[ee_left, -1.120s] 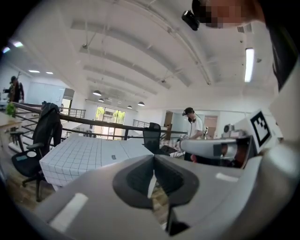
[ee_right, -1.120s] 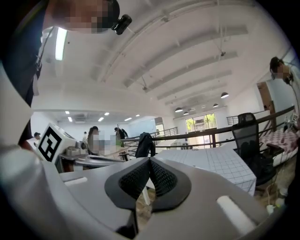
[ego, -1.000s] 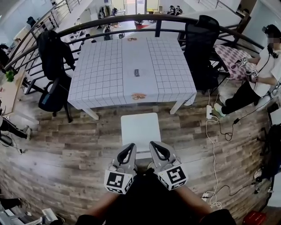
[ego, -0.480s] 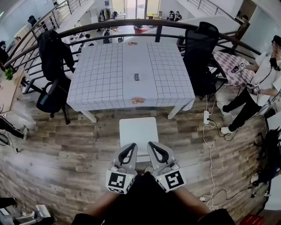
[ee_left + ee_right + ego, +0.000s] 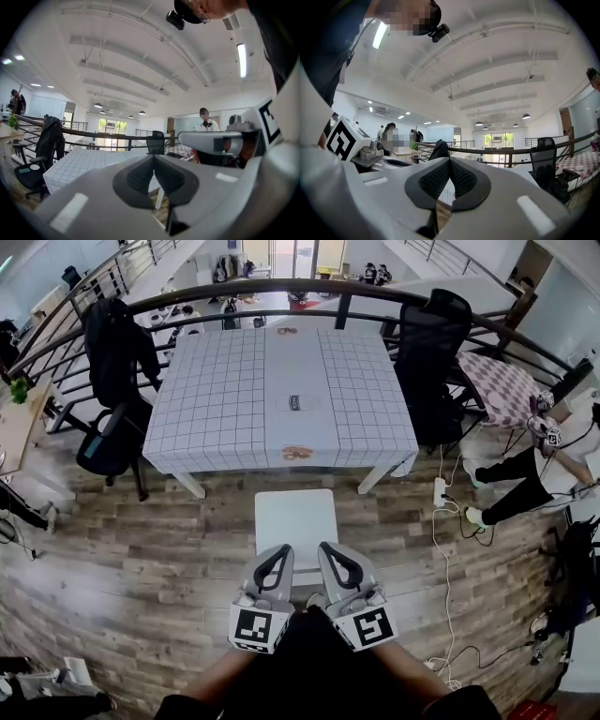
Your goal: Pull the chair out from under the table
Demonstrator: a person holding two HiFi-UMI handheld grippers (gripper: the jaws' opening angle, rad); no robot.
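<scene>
Head view: the white chair [image 5: 296, 517] stood on the wood floor [image 5: 141, 568], just clear of the table [image 5: 216, 399] and its near edge. The left gripper [image 5: 273, 565] and right gripper [image 5: 338, 563] sat side by side at the seat's near edge.

Left gripper view: jaws pressed together, empty.

Right gripper view: jaws likewise together, empty.

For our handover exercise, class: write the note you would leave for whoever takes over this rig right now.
Left gripper: shut, empty, above the near edge of the white chair.
Right gripper: shut, empty, beside it above the same edge.
Chair: seat stands just in front of the table, a strip of floor showing between them.
Done: chair looks clear of the table.
Left: probably nothing; pull further only if wanted. Contact with the seat cannot be told.
</scene>
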